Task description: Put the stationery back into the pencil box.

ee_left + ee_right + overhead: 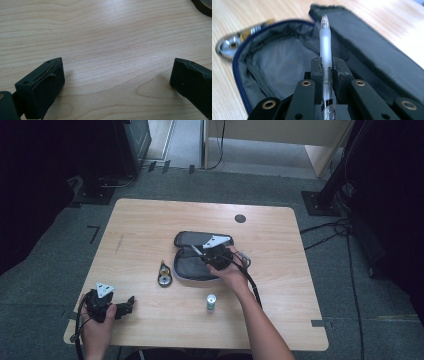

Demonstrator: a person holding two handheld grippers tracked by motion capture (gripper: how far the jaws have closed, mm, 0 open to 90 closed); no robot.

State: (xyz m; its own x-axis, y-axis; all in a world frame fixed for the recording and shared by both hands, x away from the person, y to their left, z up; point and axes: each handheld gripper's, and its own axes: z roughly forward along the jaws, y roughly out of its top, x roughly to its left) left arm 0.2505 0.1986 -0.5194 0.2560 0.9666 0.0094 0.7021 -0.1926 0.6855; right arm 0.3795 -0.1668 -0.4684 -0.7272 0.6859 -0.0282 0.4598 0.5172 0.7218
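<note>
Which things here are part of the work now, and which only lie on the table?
In use:
- right hand-held gripper, shut on the pen
- open pencil case under it

Lying about:
- metal clip thing
- small cylinder
- left hand-held gripper, open over bare table

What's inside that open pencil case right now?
The pencil case shows bare grey lining; no items visible inside. The right gripper holds a pen above it, hiding part of the inside.
</note>
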